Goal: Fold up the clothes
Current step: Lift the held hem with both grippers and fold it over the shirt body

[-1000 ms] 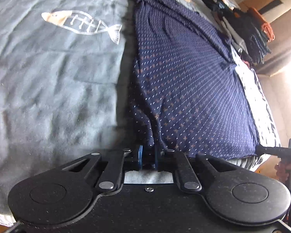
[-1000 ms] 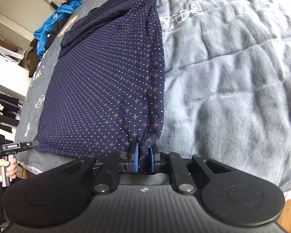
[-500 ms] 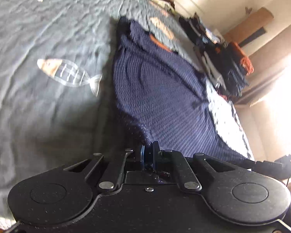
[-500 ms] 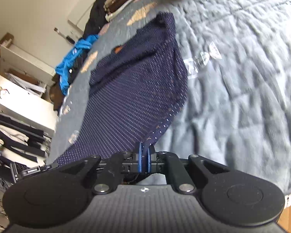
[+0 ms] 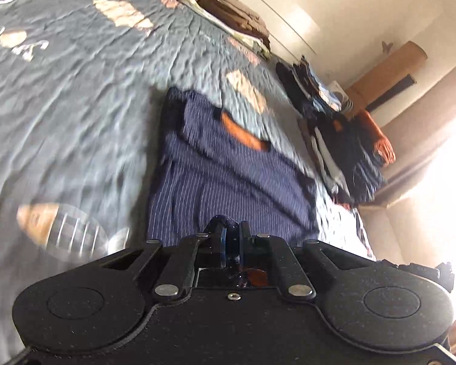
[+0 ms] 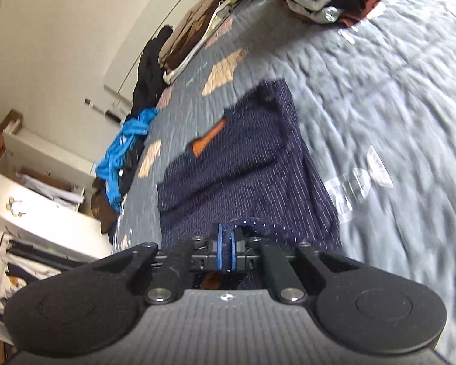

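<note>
1. Here the left gripper (image 5: 231, 237) has its jaws clamped on a bunched corner of the navy dotted garment (image 5: 228, 176).
2. Likewise, the right gripper (image 6: 227, 243) has its jaws pressed together on a rolled edge of the same garment (image 6: 243, 164).
3. The garment lies on the grey quilted bed (image 6: 380, 91), its near end raised in both grippers, the far part flat with an orange label (image 5: 243, 133) showing.
4. A stack of dark clothes (image 5: 343, 140) sits near the bed's edge on the right in the left view.
5. A blue cloth (image 6: 121, 152) lies at the bed's far left in the right view, beside white shelves (image 6: 36, 200).
</note>
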